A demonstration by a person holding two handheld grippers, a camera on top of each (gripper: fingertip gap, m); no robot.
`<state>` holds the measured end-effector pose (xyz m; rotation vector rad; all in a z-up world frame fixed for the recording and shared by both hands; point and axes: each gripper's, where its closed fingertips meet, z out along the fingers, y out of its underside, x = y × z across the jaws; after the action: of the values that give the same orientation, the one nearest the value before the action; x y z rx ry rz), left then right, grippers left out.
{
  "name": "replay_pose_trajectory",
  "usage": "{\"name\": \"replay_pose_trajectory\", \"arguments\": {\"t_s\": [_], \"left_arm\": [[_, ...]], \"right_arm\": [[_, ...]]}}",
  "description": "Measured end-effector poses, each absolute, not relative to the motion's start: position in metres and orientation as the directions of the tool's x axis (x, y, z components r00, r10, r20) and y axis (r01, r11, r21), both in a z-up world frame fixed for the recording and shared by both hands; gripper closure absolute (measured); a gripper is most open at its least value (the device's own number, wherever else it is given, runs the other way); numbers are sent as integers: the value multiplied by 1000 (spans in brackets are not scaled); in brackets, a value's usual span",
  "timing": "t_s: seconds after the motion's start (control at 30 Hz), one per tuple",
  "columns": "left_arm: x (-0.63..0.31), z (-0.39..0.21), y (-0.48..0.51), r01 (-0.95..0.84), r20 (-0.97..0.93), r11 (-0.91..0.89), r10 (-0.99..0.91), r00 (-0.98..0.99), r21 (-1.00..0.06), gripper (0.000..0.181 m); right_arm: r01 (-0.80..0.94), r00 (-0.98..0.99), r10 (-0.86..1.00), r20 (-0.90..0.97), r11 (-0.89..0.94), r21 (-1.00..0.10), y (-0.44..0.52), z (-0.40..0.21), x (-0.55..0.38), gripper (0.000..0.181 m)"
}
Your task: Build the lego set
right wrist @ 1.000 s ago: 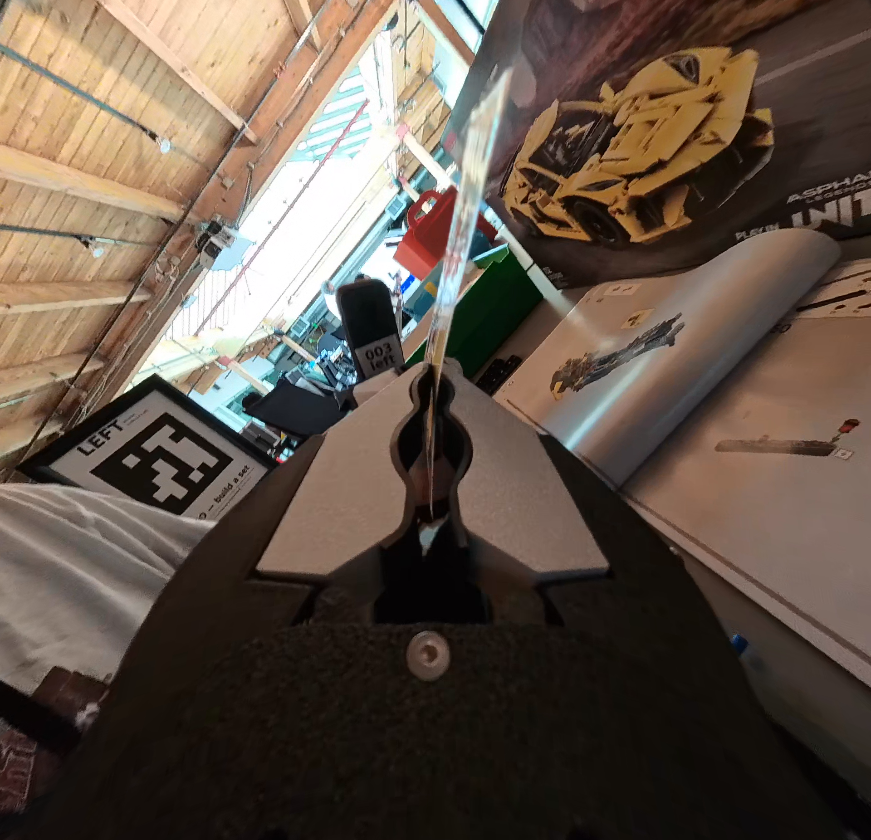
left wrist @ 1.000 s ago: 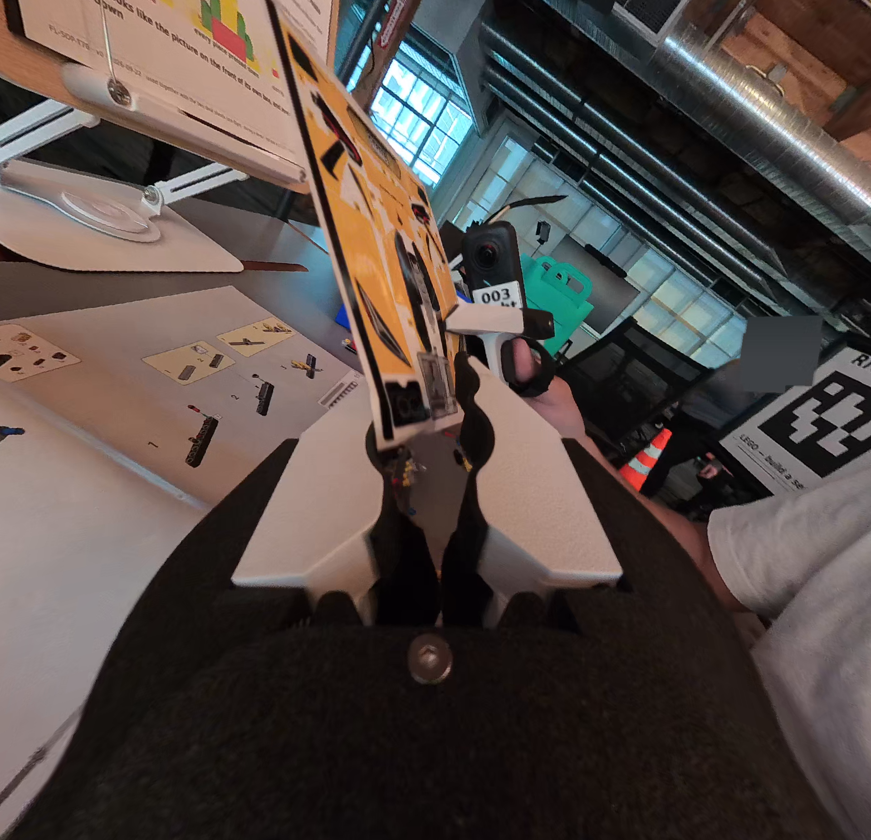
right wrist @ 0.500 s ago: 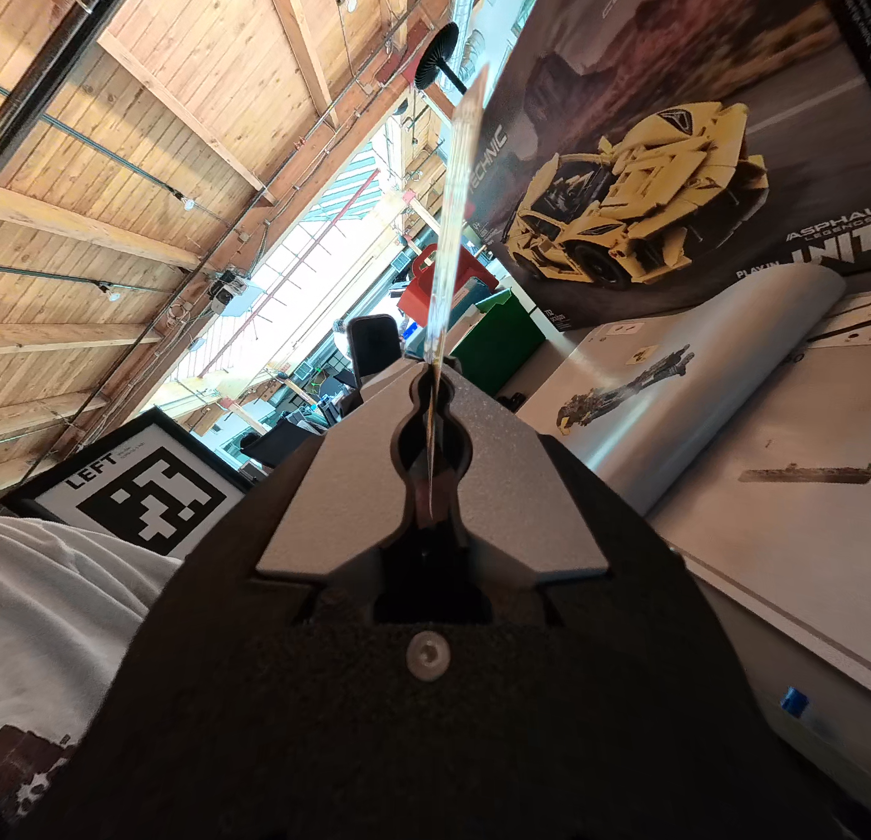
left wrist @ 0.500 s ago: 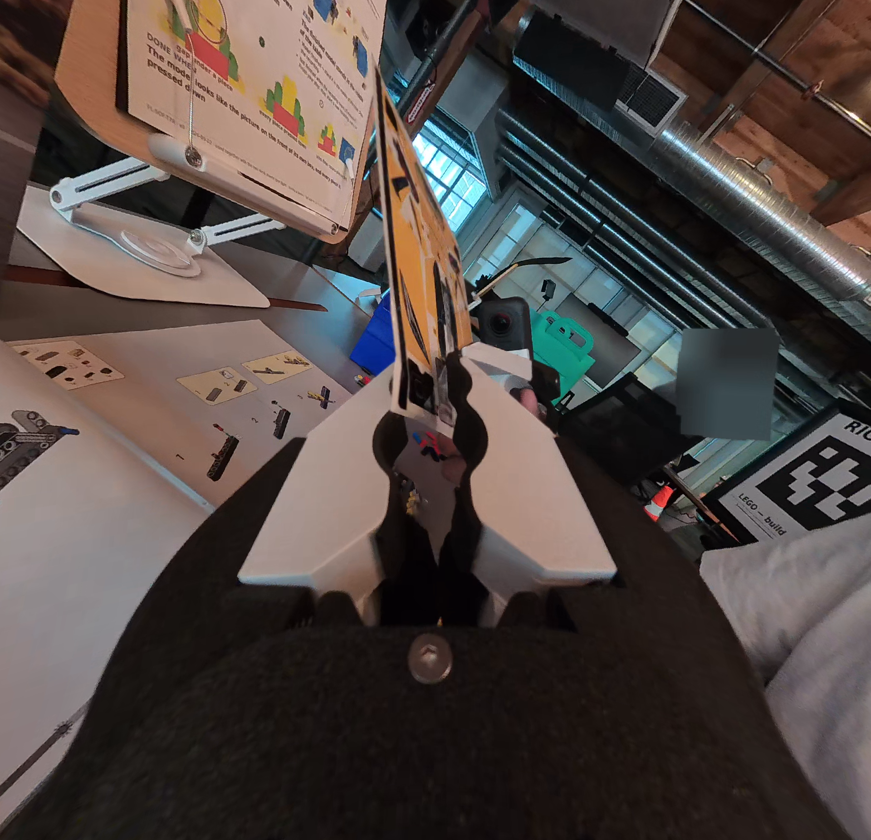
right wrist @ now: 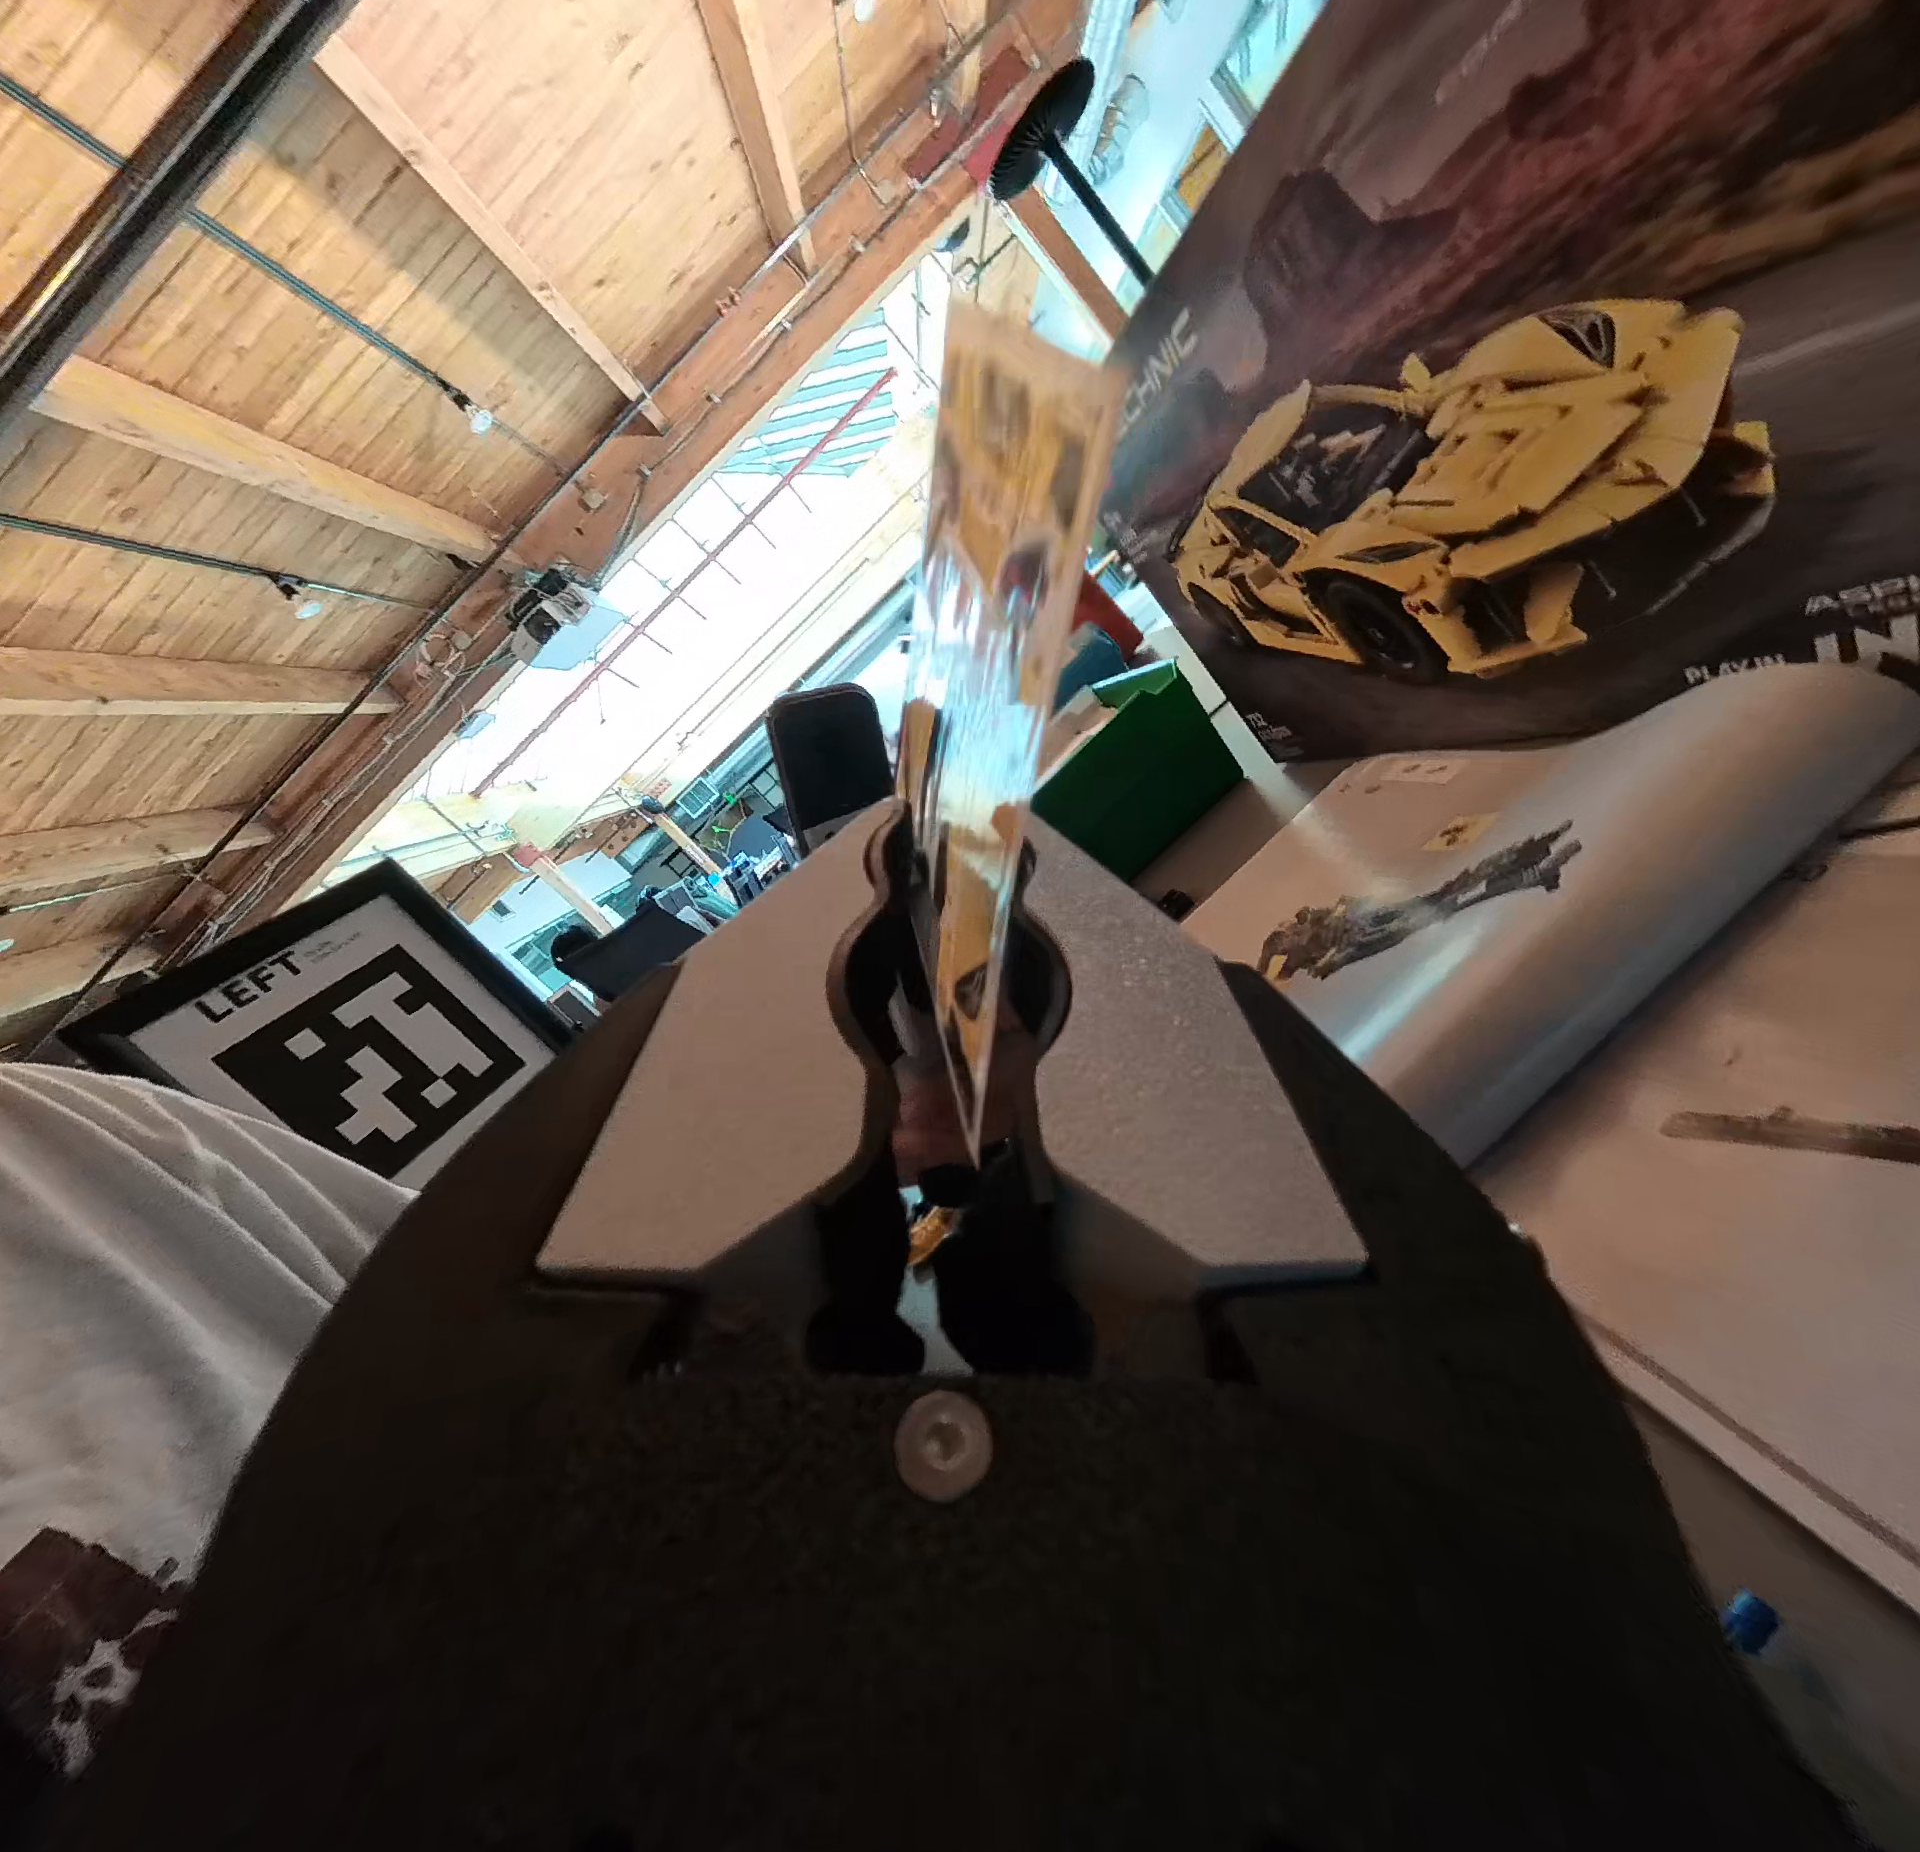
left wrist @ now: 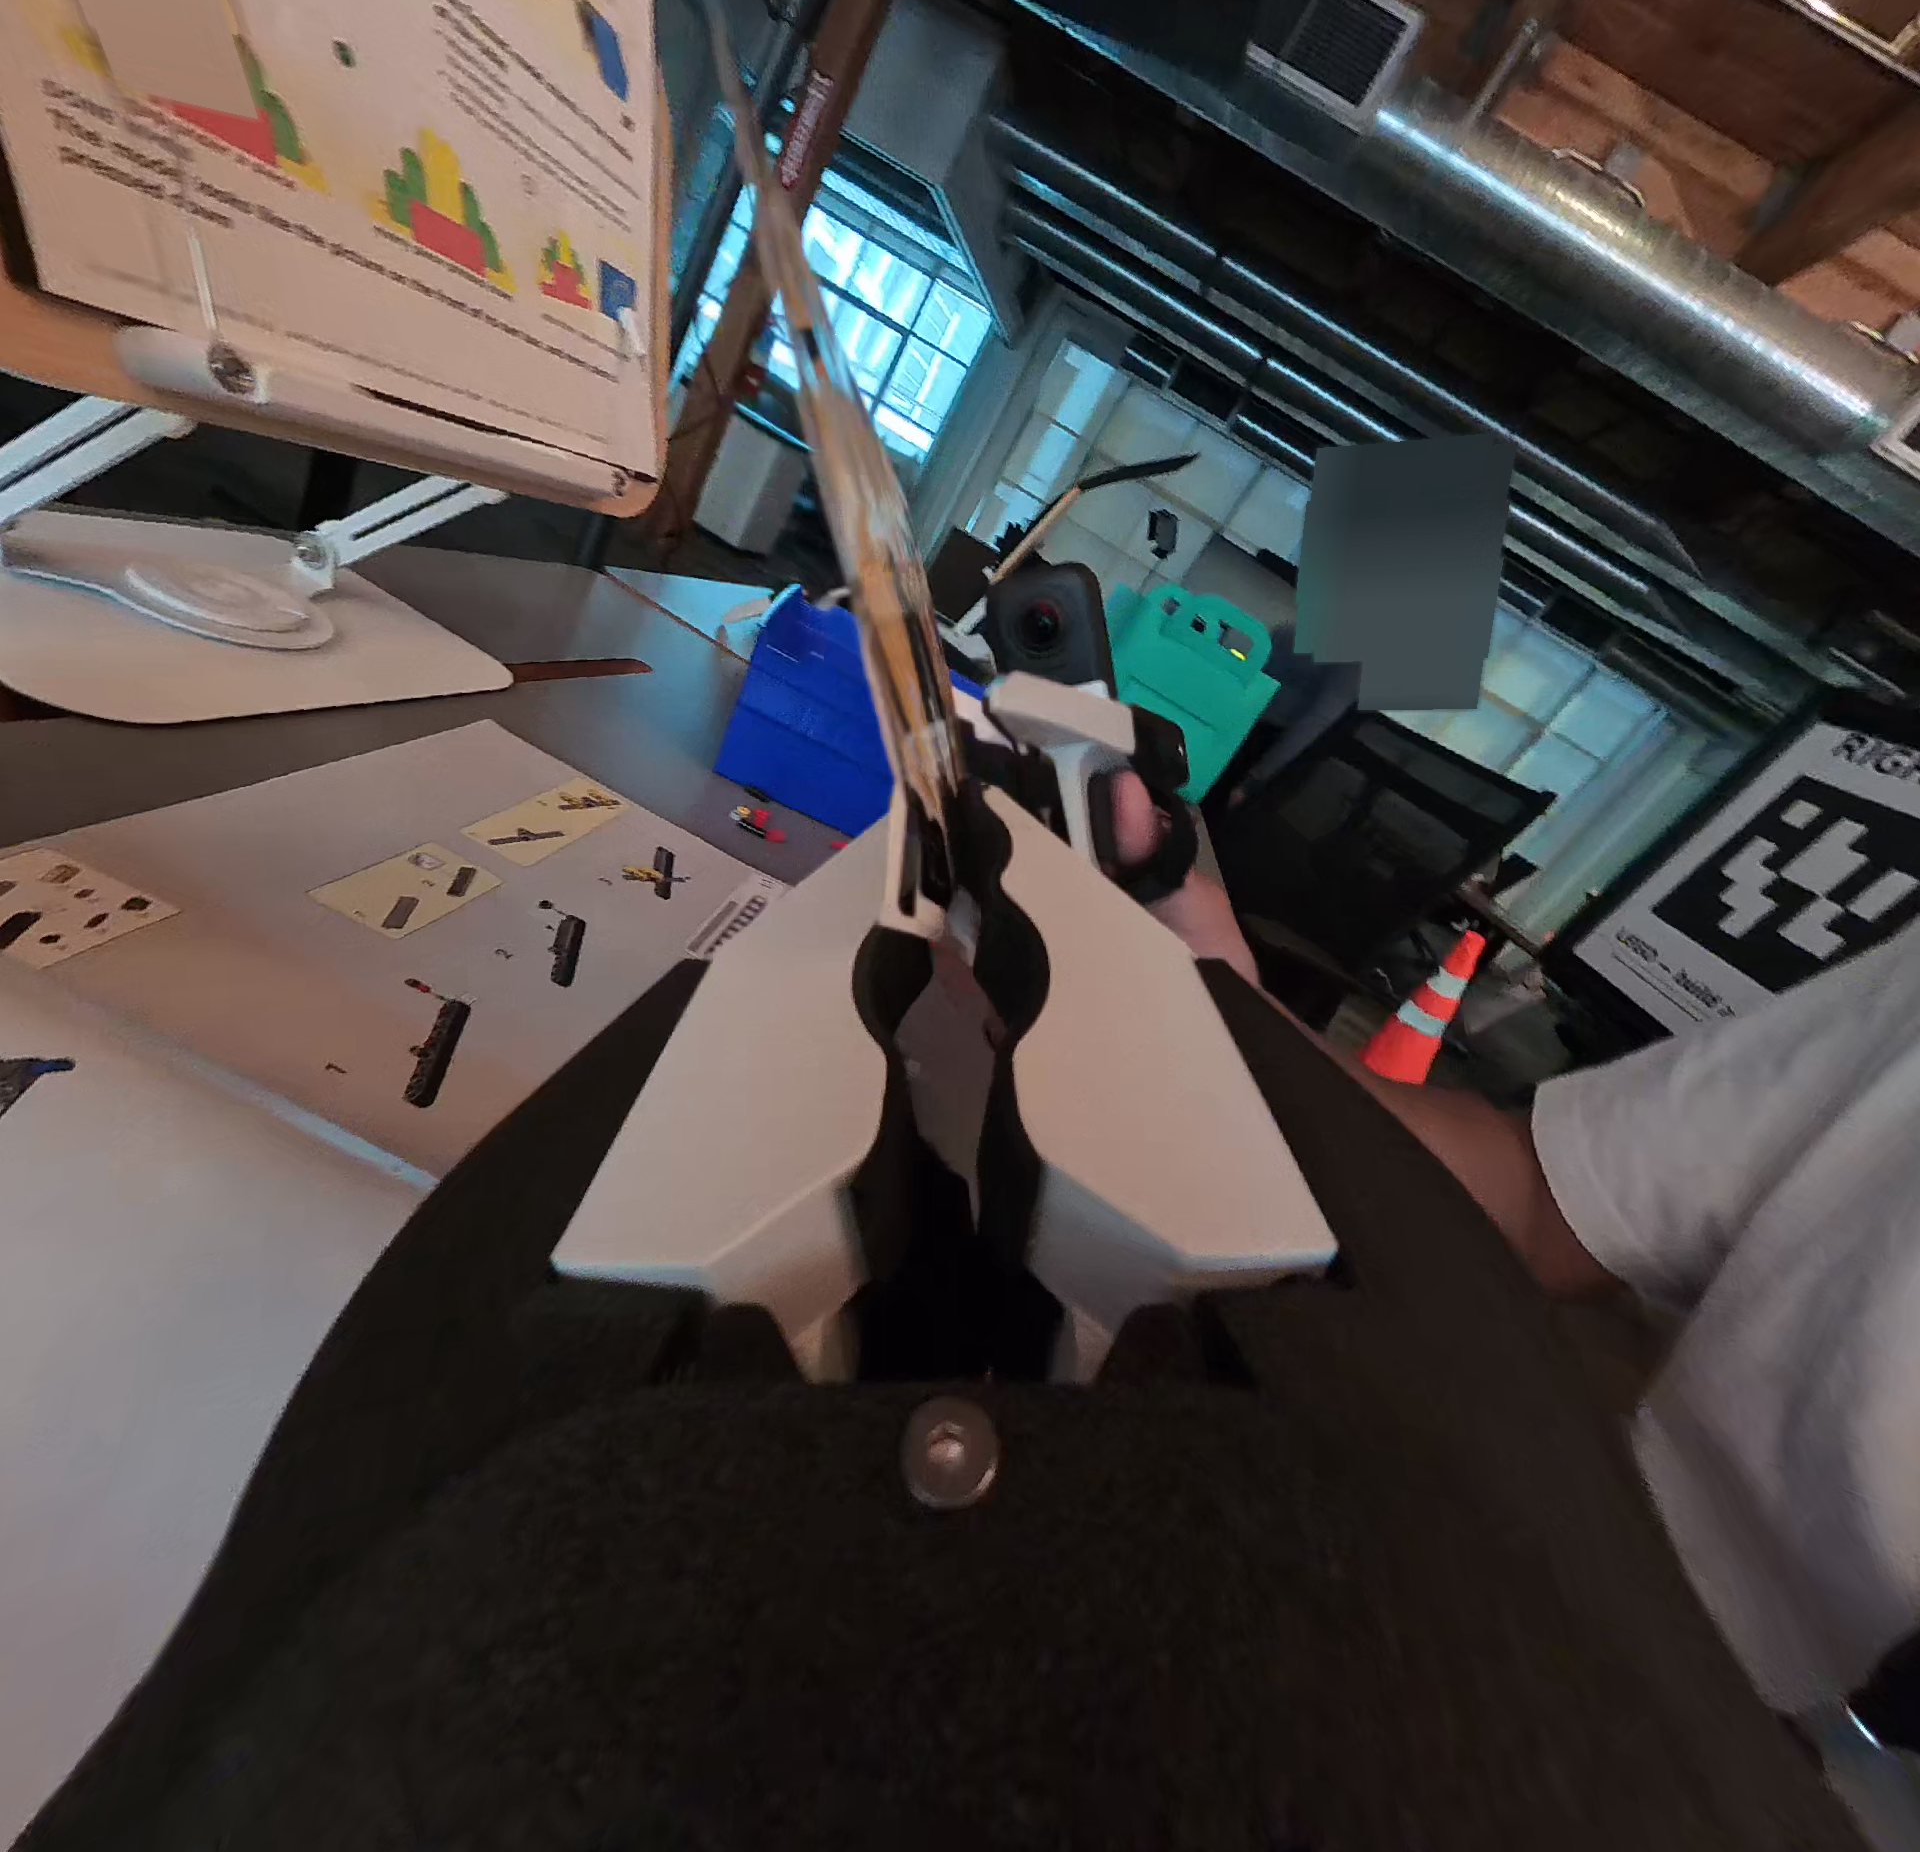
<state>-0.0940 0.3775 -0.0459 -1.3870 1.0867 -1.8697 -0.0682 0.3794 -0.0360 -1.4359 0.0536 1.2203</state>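
A yellow and black sticker sheet (left wrist: 883, 576) stands upright in the air, seen almost edge-on in the left wrist view. My left gripper (left wrist: 940, 867), with white fingers, is shut on its lower edge. In the right wrist view the same sheet (right wrist: 1013, 555) shows part of its yellow face, blurred. My right gripper (right wrist: 956, 846), with grey fingers, is shut on its lower edge too. The two grippers face each other closely; the right one (left wrist: 1081, 753) shows just beyond the sheet. The open instruction booklet (left wrist: 416, 919) lies on the table below.
The set's box with a yellow car picture (right wrist: 1455, 503) stands behind the booklet (right wrist: 1558, 919). A blue bin (left wrist: 800, 732) and small loose pieces (left wrist: 753, 820) sit on the table. A tilted board with a printed guide sheet (left wrist: 364, 140) stands at the left. A green bin (right wrist: 1132, 774) is nearby. The tips of both grippers are at nearly the same place.
The sticker sheet has turned: in the left wrist view it went from broadside to nearly edge-on, and in the right wrist view from edge-on to partly face-on. Both grippers stayed shut on it.
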Motion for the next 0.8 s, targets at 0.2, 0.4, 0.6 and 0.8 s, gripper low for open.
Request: {"name": "replay_pose_trajectory", "arguments": {"t_s": [0.2, 0.4, 0.6, 0.8], "left_arm": [[-100, -51, 359, -160, 513, -494, -758, -402, -855, 181], [-105, -49, 365, -168, 532, -511, -748, -397, -843, 181], [-108, -36, 389, -69, 605, -631, -699, -381, -773, 170], [-97, -50, 379, -109, 557, -555, -761, -334, -824, 168]], "right_arm": [[-682, 416, 615, -669, -276, -678, 371, -21, -44, 169], [-629, 406, 597, -692, -367, -686, 372, -34, -54, 181], [-713, 358, 573, -737, -342, -613, 379, -36, -51, 181], [-753, 346, 570, -745, -305, -583, 379, -33, -44, 181]]}}
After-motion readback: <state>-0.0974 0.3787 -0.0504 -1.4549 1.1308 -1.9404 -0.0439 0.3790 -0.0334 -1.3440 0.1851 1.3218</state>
